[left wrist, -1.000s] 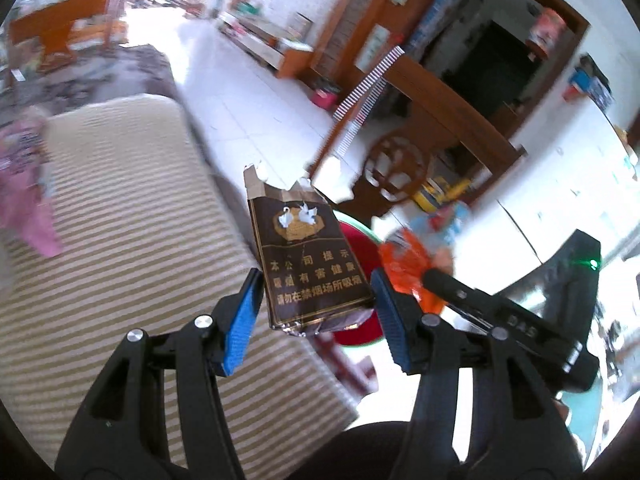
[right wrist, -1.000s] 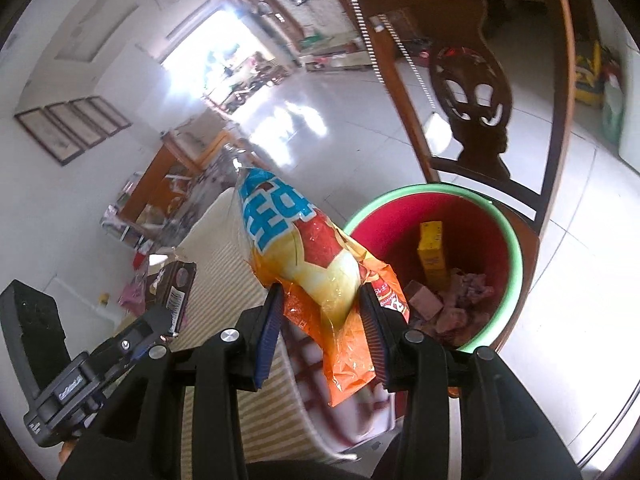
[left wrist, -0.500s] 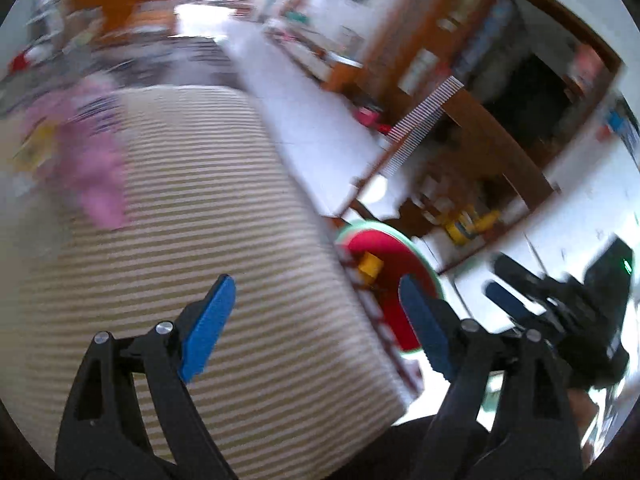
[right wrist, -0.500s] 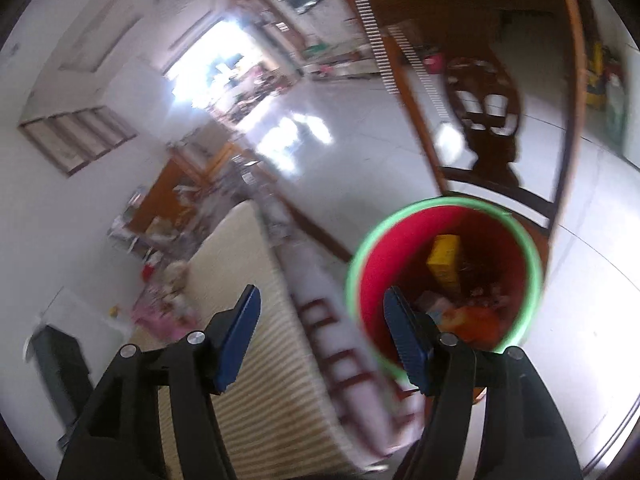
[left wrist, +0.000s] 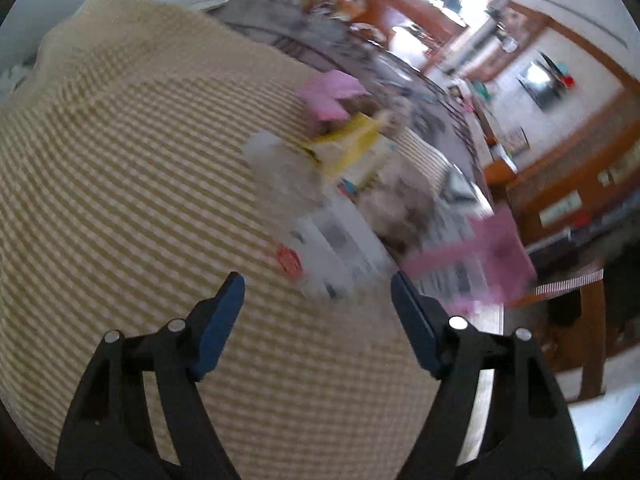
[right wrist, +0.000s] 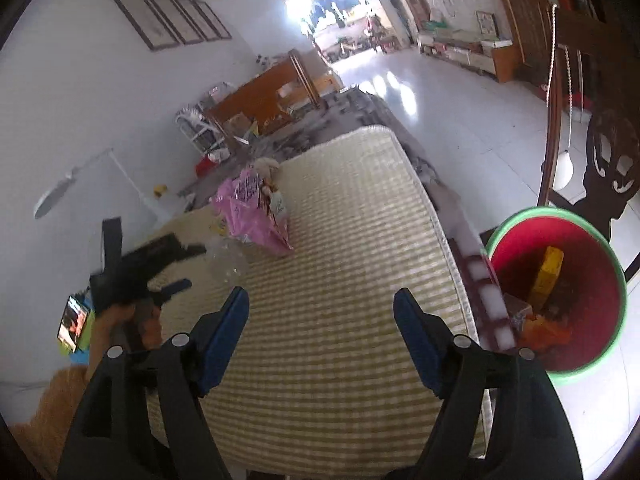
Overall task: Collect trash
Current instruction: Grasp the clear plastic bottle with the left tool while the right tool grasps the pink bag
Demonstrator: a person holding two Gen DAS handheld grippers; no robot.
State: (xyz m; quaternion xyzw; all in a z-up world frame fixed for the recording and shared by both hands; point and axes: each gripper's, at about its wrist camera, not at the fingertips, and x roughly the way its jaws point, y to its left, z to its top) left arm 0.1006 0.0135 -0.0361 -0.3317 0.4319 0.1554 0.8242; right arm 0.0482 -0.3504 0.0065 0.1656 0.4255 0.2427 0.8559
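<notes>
Both hand-held grippers are empty: the closing left hand-held gripper (left wrist: 318,294) is nearer the trash pile (left wrist: 348,216) just ahead of it on the striped mat (left wrist: 120,160), and the right hand-held gripper (right wrist: 322,312) is opening wide near the mat's bin-side edge.

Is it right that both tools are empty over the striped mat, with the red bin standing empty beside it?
Not quite: the red bin is not empty. The right wrist view shows a yellow box and orange wrapper inside. Both tools, left and right, are empty over the striped mat.

We no longer hold the dark box or snack bag; both grippers, left (left wrist: 318,294) closing, right (right wrist: 322,312) opening, now face the striped mat (right wrist: 340,240).
</notes>
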